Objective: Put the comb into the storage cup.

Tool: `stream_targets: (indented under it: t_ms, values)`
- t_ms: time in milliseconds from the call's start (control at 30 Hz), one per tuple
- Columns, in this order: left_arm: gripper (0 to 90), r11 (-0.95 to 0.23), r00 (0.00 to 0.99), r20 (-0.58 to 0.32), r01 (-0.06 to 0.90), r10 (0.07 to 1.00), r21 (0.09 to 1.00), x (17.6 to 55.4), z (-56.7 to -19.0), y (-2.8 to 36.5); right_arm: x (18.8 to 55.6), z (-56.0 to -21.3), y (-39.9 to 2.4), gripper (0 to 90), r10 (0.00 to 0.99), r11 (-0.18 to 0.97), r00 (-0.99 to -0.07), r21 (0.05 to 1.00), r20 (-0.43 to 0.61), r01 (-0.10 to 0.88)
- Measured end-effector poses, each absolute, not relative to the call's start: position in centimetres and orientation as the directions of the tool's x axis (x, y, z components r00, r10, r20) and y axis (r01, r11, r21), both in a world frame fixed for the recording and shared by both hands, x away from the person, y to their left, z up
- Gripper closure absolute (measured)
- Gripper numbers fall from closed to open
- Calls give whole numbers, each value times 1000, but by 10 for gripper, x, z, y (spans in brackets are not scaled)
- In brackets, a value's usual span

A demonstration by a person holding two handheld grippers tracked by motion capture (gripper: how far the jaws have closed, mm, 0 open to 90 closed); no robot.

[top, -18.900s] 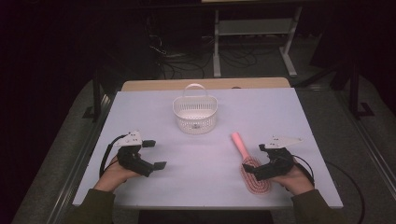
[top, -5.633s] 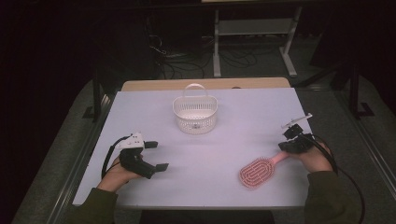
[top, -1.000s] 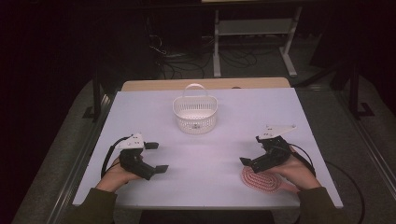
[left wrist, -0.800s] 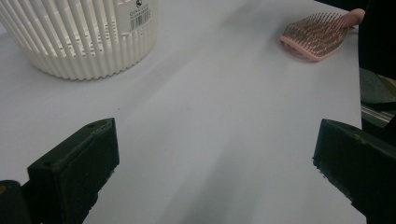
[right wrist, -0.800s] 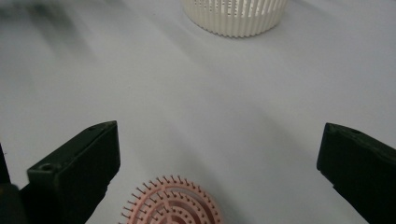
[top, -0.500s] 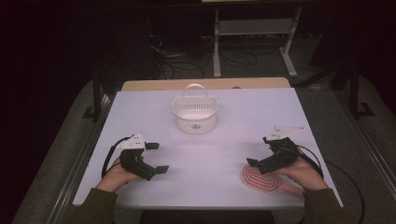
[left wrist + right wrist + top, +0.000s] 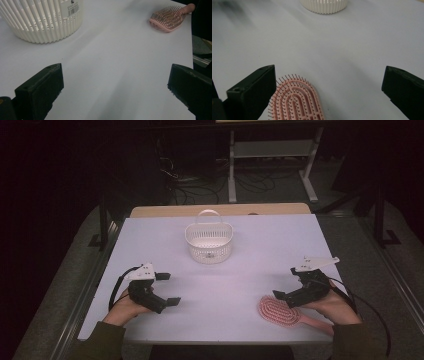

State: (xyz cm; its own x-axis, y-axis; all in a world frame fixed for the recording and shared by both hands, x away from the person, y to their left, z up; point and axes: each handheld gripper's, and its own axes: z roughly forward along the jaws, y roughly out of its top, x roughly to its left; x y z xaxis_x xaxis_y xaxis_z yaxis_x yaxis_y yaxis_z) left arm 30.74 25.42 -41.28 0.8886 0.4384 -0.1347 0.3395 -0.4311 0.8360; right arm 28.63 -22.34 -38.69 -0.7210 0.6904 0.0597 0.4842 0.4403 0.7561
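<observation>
One pink hairbrush (image 7: 278,310) lies bristles up at the near right of the counter (image 7: 260,250), turned since a few seconds ago so its handle now runs under the right hand. The right gripper (image 7: 286,296) has drawn in over its head, fingers spread wide, likely about to grasp. The white basket (image 7: 209,241) waits far centre; the left gripper (image 7: 167,289) rests, fingers spread.

High view looks down; both low tool views share basket (image 7: 209,242) and hairbrush (image 7: 276,310).
</observation>
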Motion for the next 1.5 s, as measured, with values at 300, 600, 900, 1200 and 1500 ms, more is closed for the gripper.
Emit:
stream_targets:
  t_ms: [300,600,900,1200,1500]
  values:
    - [3,-433,889,-134,340,438,835,308,-413,254,282,-388,-235,0,697,437,-714,753,61,492]
    - [3,-435,890,-134,338,436,834,308,-413,254,279,-389,-244,0,703,439,-709,746,61,500]
    - [3,-433,889,-135,340,437,835,307,-413,253,276,-389,-254,0,709,437,-702,742,63,508]
    - [3,-434,889,-136,340,437,834,307,-413,253,271,-390,-265,0,714,438,-697,737,62,515]
    - [3,-436,889,-134,340,437,833,307,-413,253,267,-390,-269,0,700,457,-711,722,67,519]
